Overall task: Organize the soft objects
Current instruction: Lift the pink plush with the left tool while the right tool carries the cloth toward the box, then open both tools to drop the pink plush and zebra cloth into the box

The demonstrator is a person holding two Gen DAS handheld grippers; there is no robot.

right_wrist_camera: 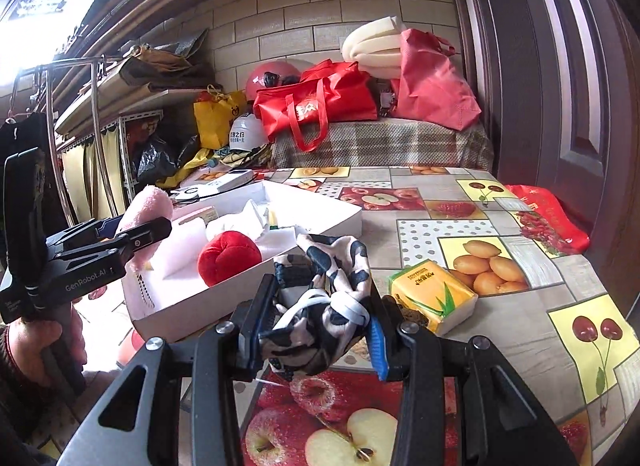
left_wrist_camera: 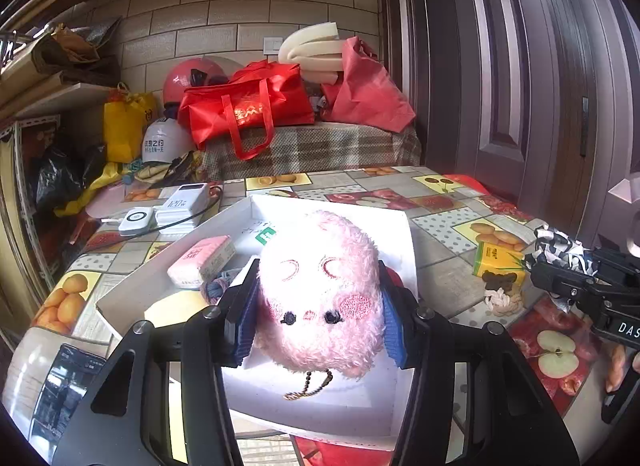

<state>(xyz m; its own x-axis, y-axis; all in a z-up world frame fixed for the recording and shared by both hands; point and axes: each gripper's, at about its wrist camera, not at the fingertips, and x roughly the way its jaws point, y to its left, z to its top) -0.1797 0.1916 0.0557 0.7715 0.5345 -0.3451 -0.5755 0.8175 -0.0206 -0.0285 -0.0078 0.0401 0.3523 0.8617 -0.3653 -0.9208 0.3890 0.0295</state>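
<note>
My left gripper (left_wrist_camera: 318, 318) is shut on a pink plush toy (left_wrist_camera: 320, 286) with a bead chain, held over the white box (left_wrist_camera: 132, 286). In the right wrist view the left gripper (right_wrist_camera: 132, 238) and the pink plush toy (right_wrist_camera: 146, 205) show at the left, above the white box (right_wrist_camera: 240, 290). The box holds a red plush ball (right_wrist_camera: 228, 258), a pink tissue pack (left_wrist_camera: 200, 262), a blue-grey knitted piece (left_wrist_camera: 216, 286) and white foam. My right gripper (right_wrist_camera: 316, 330) is shut on a black-and-white cow-print cloth (right_wrist_camera: 324, 302), just right of the box; the cloth also shows in the left view (left_wrist_camera: 560, 250).
A yellow tissue pack (right_wrist_camera: 432, 294) lies on the fruit-print tablecloth (right_wrist_camera: 460, 205) right of the box, with a small knotted rope toy (left_wrist_camera: 502, 298) beside it. Power banks (left_wrist_camera: 180, 205) lie behind the box. Red bags (left_wrist_camera: 248, 105) and helmets sit on a bench behind the table. A door stands at right.
</note>
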